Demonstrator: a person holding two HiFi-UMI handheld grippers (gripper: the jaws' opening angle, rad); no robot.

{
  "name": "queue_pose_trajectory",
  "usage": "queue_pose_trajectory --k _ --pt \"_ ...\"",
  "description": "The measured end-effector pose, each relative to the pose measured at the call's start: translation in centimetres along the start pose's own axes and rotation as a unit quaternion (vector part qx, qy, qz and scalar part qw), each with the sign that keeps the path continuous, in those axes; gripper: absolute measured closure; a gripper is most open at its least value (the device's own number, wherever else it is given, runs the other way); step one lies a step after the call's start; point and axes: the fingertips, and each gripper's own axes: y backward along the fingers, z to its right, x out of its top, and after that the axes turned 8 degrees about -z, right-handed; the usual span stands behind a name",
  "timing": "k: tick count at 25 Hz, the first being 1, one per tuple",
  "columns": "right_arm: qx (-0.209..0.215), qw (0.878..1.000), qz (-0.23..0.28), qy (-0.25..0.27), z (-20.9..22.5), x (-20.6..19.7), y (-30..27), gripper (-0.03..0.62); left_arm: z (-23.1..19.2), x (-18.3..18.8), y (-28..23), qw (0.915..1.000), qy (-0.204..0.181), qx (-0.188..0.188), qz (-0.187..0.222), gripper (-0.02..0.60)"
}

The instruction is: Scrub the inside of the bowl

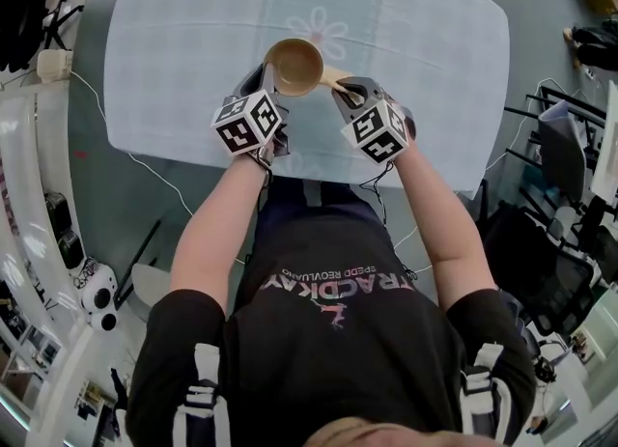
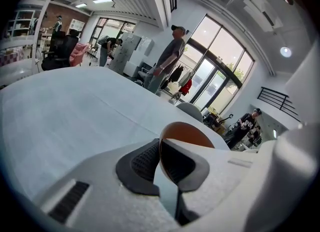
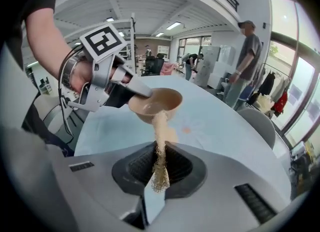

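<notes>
Over table [image 1: 193,49], left gripper [image 2: 161,163] clamped on bowl [image 2: 186,133] rim; right gripper [image 3: 159,168] pinching scrubber [image 3: 160,136]

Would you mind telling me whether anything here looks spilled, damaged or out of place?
Nothing stands out. The left gripper is shut on the bowl at its rim, the right gripper is shut on a mesh scrubber that reaches the bowl, and the tablecloth shows no spill.

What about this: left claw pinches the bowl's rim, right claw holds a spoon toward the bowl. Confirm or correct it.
Wrong on the spoon. The right gripper view shows the right claw shut on a tan mesh scrubber that reaches toward the bowl. The left claw does pinch the bowl's rim.
</notes>
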Motion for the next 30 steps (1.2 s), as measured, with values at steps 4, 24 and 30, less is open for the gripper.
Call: queue_pose_trajectory --k 4,24,30 --pt "-0.019 0.997 0.016 -0.068 2.6 -0.8 0.7 0.562 -0.6 -1.0 -1.2 0.9997 -0.011 0.01 -0.022 0.554" --pt "-0.014 0.989 0.064 -0.131 4.1 -0.2 2.0 0.562 -1.4 -2.3 -3.3 0.9975 -0.039 0.008 -0.059 0.43" --pt "-0.013 0.984 0.1 -0.145 4.4 1.2 4.1 0.562 -0.8 0.0 0.8 0.9971 -0.074 0.013 -0.007 0.431"
